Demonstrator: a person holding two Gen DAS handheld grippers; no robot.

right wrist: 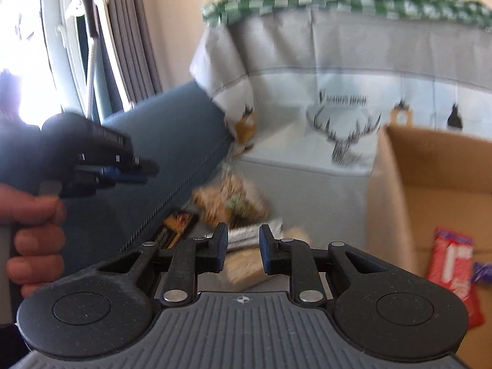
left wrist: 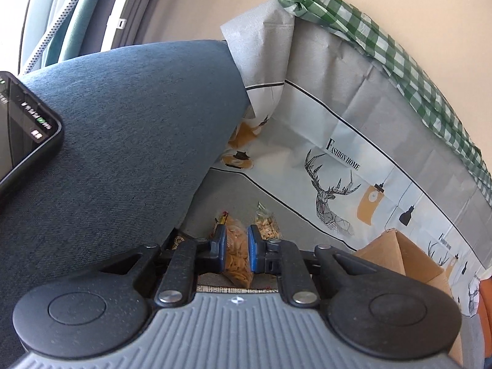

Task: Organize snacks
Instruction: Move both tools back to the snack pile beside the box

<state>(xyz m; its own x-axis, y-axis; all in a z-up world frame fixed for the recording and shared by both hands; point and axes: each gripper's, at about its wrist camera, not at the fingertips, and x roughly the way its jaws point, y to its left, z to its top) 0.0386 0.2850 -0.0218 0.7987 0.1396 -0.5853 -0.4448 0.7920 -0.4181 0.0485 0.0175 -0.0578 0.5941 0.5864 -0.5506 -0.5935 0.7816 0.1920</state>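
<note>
My left gripper (left wrist: pixel 237 246) is shut on a clear bag of golden chips (left wrist: pixel 237 261) that stands edge-on between the blue pads. Past its tips, another clear snack bag (left wrist: pixel 267 226) lies on the grey surface. In the right wrist view my right gripper (right wrist: pixel 243 250) is shut on a pale beige snack bag (right wrist: pixel 244 269), which is blurred. Ahead of it lies a blurred heap of snack bags (right wrist: pixel 230 198). A hand holds the left gripper (right wrist: pixel 144 169) at the left, above the blue cushion (right wrist: pixel 172 129).
An open cardboard box (right wrist: pixel 430 166) stands at the right with a red packet (right wrist: pixel 452 264) inside. A table draped in a deer-print cloth (left wrist: pixel 353 141) rises behind. The blue cushion (left wrist: pixel 123 129) fills the left, and a phone (left wrist: pixel 24 129) rests on it.
</note>
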